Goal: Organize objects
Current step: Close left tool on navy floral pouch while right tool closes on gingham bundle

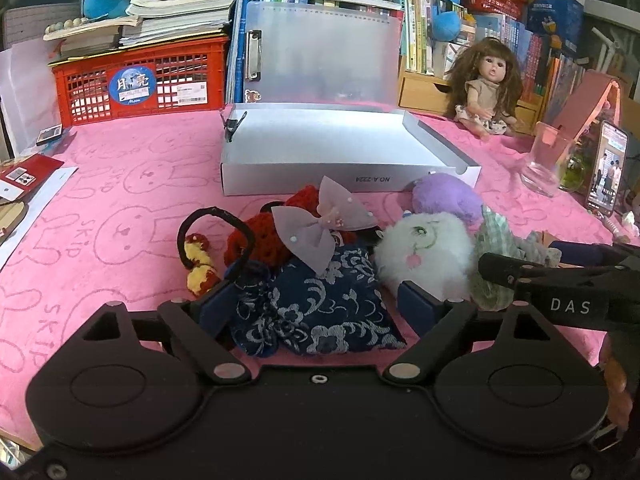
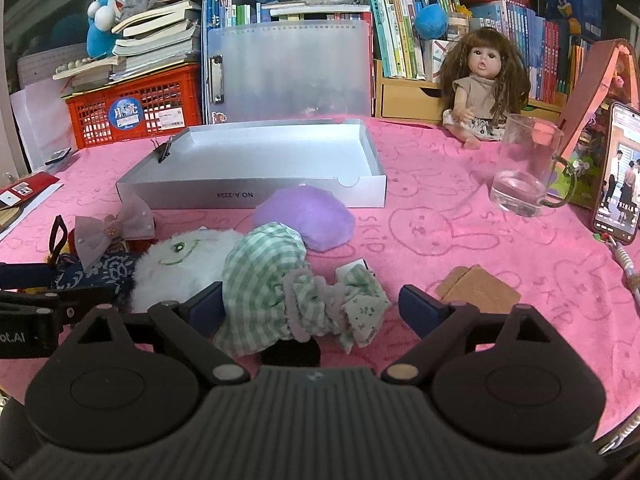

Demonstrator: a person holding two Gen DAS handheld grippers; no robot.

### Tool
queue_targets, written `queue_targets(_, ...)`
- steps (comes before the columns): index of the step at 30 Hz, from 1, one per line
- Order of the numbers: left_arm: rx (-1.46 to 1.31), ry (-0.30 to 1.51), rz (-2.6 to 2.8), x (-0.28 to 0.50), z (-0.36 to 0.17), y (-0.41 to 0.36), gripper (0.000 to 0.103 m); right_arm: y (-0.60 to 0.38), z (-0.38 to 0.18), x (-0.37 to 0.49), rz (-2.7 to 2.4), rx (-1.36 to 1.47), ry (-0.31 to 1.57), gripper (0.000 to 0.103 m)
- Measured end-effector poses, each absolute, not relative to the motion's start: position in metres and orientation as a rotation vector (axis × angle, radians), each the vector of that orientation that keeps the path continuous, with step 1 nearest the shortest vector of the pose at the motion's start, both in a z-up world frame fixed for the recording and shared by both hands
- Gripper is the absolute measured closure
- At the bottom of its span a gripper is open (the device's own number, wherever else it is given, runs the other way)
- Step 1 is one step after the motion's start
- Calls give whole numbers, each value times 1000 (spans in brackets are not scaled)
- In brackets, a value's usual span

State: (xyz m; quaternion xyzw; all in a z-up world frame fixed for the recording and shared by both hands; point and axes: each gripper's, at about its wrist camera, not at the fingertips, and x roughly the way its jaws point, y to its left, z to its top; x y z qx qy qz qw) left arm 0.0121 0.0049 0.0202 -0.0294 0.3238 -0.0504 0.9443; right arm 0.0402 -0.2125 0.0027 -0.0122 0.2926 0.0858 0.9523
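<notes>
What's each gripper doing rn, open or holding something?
Left gripper: open, fingers either side of the blue pouch, not clamped.
Right gripper: open, green checked cloth between its fingers, not clamped.

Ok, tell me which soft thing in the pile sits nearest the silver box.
The purple plush: it lies just in front of the silver box, while the white fluffy toy, green checked pouch and navy floral pouch lie farther toward the grippers.
</notes>
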Motion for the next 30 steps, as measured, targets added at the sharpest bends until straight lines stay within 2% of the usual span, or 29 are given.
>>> queue_targets(7,-48,659,-92,15,14,5,14,-212,-1,45,172,-26,605,3)
queue_targets(23,-82,647,-106,13,11,12,18,-212,-10,51,175,-8,628,2)
queue_targets(27,-108,677,-93,17,6,14,10,-212,-11,50,176,-5,634,2)
queue_targets(30,-126,676,-89,18,4,16,9,-212,-12,50,176,-8,638,2)
